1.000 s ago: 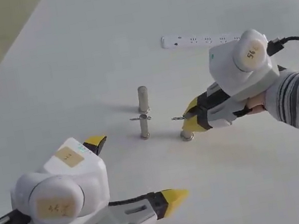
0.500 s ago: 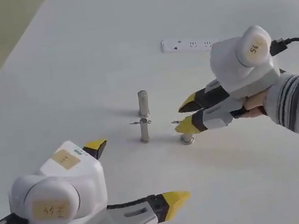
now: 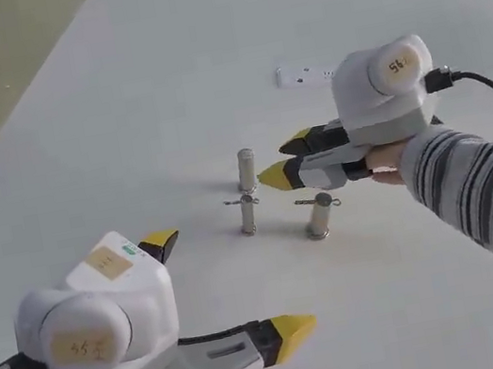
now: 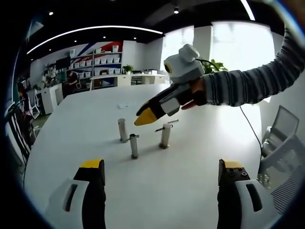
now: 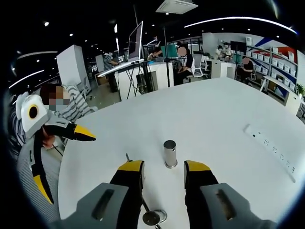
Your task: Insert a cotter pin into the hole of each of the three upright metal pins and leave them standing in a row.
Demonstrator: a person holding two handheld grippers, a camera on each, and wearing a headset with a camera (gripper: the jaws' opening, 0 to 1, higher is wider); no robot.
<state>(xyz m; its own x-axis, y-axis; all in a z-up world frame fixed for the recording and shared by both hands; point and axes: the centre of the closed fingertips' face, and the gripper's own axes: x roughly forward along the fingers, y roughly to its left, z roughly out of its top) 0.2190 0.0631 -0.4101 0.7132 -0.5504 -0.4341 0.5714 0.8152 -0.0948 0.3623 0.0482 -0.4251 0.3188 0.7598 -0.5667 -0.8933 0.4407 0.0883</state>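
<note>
- Middle metal pin (image 3: 248, 215): upright on the white desk (image 3: 121, 121), with a cotter pin (image 3: 234, 203) crosswise through its top.
- Far metal pin (image 3: 246, 169): upright, just behind the middle metal pin.
- Third metal pin (image 3: 319, 216): stands near the middle metal pin, to its right. A second cotter pin (image 3: 305, 201) runs through its top.
- Right hand-held gripper (image 3: 275, 163): held above the desk, tips just behind and right of the middle metal pin, level with the far metal pin's top. Jaws partly apart, gripping nothing.
- Left hand-held gripper (image 3: 231, 286): well apart from the middle metal pin, on the person's side. Jaws spread wide, empty.
- Power strip (image 3: 304, 74): well behind the middle metal pin.
</note>
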